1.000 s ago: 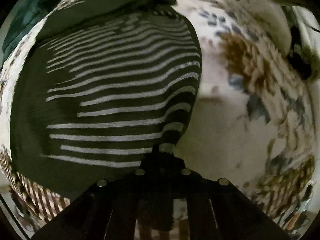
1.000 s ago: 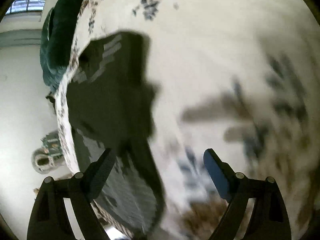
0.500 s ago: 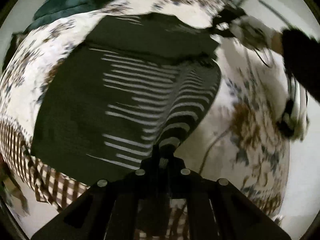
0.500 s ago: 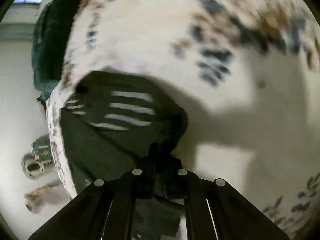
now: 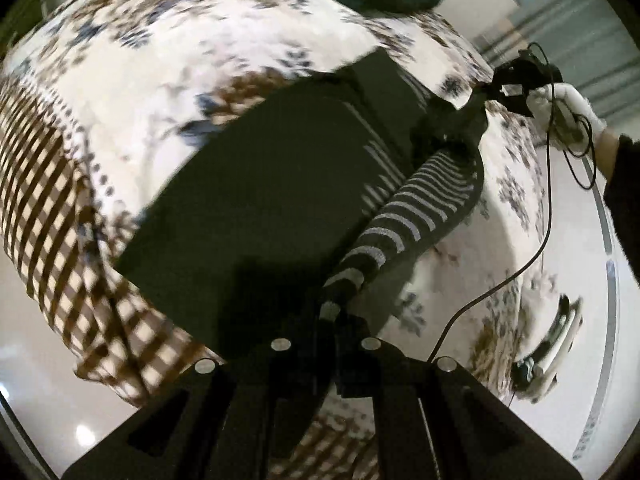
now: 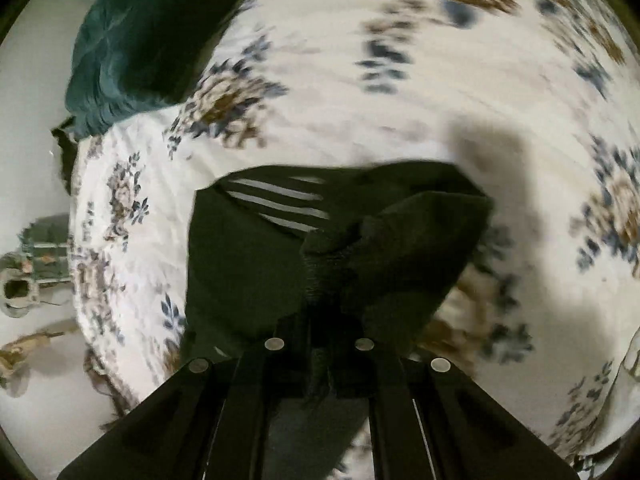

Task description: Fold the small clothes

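Gripping the striped garment (image 5: 416, 208), the left tool (image 5: 332, 312) is clamped on its near edge. The right tool (image 6: 320, 320) pinches its far edge above the floral bed (image 6: 360, 112).

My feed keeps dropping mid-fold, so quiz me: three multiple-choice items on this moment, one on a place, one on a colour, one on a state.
1. Where does the dark garment lie?
A. on the floral bedspread
B. on the floor
C. on a chair

2. What colour are the garment's stripes?
A. red
B. yellow
C. white

3. How does the left hand-held gripper stand?
A. open above the garment
B. shut on the garment's striped edge
C. out of view

Answers:
1 A: floral fabric surrounds the garment in both views.
2 C: pale bands run across the dark knit.
3 B: striped cloth is pinched between its fingers; the right hand-held gripper likewise clamps a dark corner.
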`<action>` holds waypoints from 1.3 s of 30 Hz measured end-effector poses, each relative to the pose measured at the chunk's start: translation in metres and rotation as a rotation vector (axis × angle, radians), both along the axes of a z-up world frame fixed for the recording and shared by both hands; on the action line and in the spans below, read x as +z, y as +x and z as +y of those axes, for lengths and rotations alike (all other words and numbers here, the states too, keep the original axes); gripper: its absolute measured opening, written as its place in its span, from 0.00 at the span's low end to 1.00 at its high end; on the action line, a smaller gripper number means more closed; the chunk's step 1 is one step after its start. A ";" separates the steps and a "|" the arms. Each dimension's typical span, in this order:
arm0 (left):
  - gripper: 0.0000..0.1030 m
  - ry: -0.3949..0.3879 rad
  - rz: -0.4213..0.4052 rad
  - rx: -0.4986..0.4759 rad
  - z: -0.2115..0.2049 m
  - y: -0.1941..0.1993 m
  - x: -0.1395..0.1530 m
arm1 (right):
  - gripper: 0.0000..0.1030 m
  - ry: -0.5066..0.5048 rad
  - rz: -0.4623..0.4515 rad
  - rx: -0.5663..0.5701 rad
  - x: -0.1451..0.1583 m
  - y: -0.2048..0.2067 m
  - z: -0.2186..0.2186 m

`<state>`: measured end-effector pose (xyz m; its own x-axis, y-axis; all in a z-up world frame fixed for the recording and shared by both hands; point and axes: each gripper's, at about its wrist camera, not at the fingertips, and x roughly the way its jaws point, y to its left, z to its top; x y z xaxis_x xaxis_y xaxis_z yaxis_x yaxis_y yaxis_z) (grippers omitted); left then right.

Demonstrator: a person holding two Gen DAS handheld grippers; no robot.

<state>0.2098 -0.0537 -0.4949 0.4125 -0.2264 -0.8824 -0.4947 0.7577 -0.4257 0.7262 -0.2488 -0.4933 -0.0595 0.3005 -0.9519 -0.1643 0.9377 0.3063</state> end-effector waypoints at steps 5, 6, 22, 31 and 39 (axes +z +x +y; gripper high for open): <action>0.03 -0.108 0.027 0.064 0.060 -0.004 -0.033 | 0.05 -0.116 0.014 0.051 -0.035 0.009 0.120; 0.03 -0.132 0.033 0.081 0.073 -0.005 -0.040 | 0.05 -0.130 0.018 0.052 -0.044 0.010 0.135; 0.47 -0.251 0.176 -0.007 0.171 -0.011 -0.090 | 0.56 -0.029 0.126 -0.019 -0.085 -0.015 0.208; 0.50 -0.122 0.213 -0.207 0.141 0.019 -0.095 | 0.66 -0.089 0.132 -0.048 -0.060 -0.242 0.069; 0.06 -0.100 0.187 -0.221 0.121 0.012 -0.098 | 0.12 0.101 0.439 -0.210 -0.153 -0.451 0.023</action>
